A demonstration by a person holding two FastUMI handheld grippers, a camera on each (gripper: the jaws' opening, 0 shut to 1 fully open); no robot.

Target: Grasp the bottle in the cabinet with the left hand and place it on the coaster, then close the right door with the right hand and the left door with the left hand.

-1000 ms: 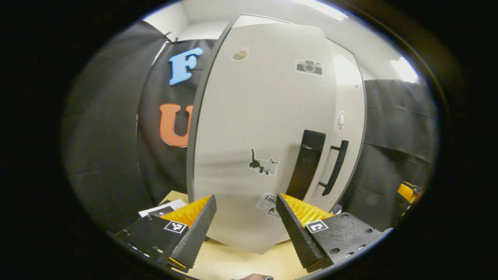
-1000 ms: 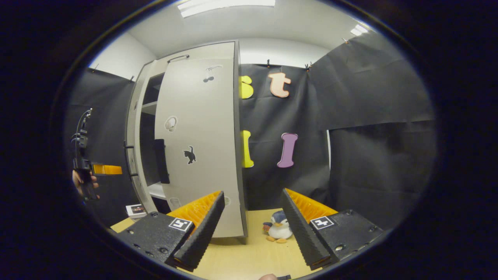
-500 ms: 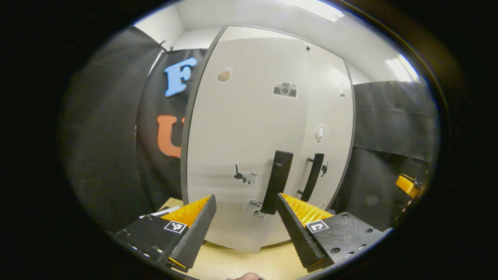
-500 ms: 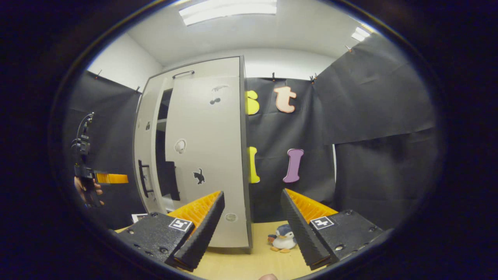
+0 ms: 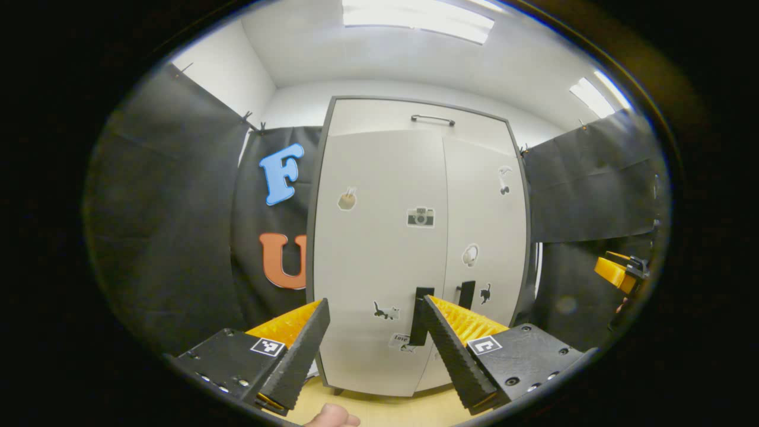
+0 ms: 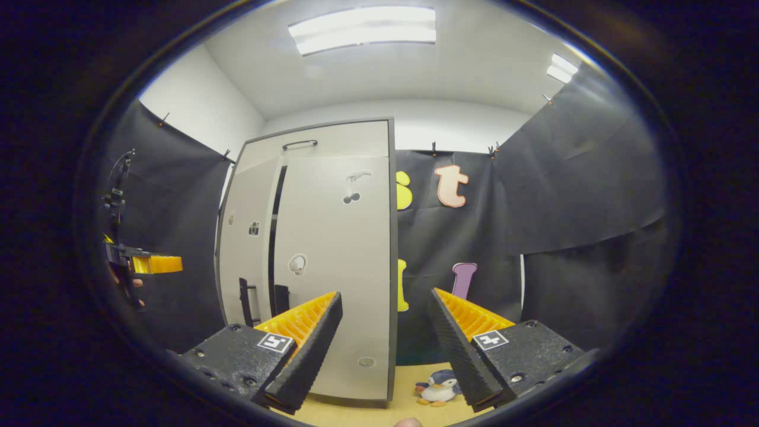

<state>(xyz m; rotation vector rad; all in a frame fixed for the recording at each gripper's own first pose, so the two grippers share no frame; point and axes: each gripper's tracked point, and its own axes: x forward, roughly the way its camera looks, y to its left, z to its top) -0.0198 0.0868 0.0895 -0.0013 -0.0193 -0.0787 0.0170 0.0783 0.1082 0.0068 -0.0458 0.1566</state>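
Left gripper (image 5: 370,350): fingers spread, nothing between them; it faces the cabinet front from a short way back, touching nothing. It also shows at 9 o'clock in the right gripper view (image 6: 145,264).
Right gripper (image 6: 384,350): fingers spread, holding nothing; it is aimed past the cabinet's right edge. It also shows at 3 o'clock in the left gripper view (image 5: 616,274).
Cabinet (image 5: 415,118): pale grey, upright on the wooden table (image 5: 379,409).
Left door (image 5: 379,249): looks flush in the left gripper view; the right gripper view shows a narrow dark gap (image 6: 276,237) beside it.
Right door (image 5: 483,237): lies flat against the cabinet.
Handles (image 5: 420,314): dark, at 6 o'clock on the doors.
Bottle, coaster: cannot tell where they are.
Penguin toy (image 6: 439,391): on the table, at 6 o'clock in the right gripper view.
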